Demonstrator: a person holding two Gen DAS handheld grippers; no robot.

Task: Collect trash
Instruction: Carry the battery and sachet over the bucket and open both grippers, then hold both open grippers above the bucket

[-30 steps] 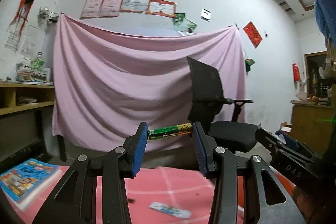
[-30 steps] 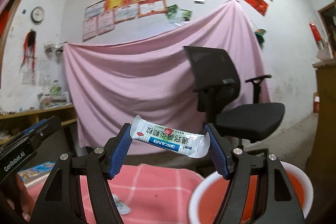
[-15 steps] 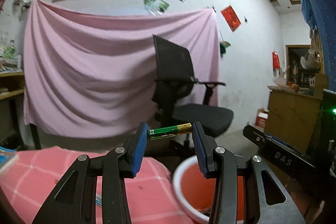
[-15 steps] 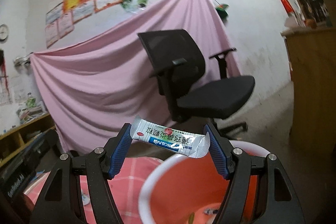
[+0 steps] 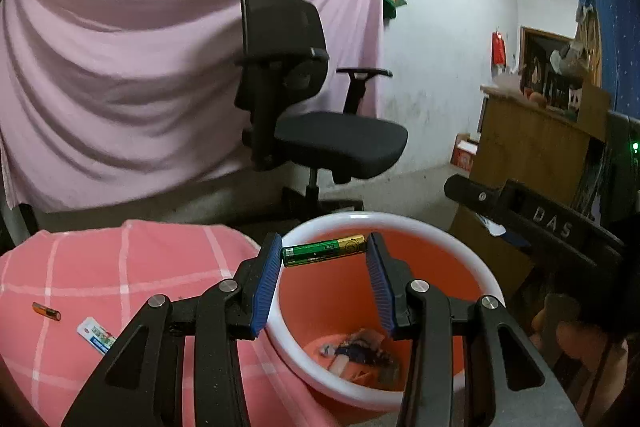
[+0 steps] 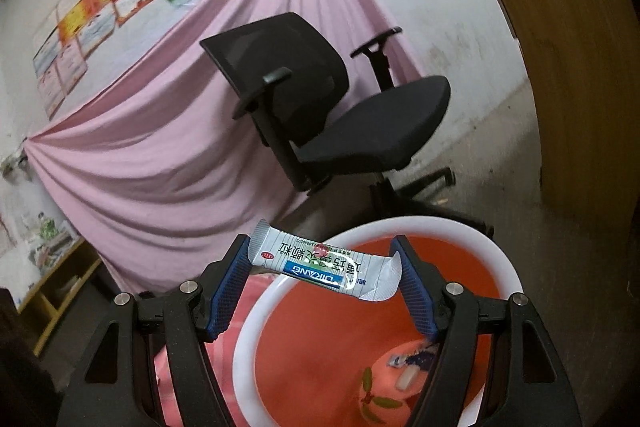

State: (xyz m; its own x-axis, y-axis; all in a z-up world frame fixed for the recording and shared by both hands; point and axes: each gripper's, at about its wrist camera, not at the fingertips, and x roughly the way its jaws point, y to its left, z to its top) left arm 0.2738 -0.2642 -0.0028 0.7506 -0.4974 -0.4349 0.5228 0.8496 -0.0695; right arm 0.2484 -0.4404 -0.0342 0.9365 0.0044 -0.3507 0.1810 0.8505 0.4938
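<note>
Green-gold battery [image 5: 324, 251] was pinched end to end by the left gripper [image 5: 323, 259] above the orange bin [image 5: 400, 219]. Right gripper [image 6: 324, 263] clamped a white sachet [image 6: 324, 261] over the same bin's rim [image 6: 248, 339]; scraps lay inside.

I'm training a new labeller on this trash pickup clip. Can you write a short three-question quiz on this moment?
1. True or false: the left hand-held gripper holds a battery above the bin.
2. What is the right hand-held gripper holding? A) a spoon B) a sachet C) a cup
3. Fill in: on the pink cloth lie a small orange item and a ____.

Key: 1 true; 2 B; 3 sachet.
</note>
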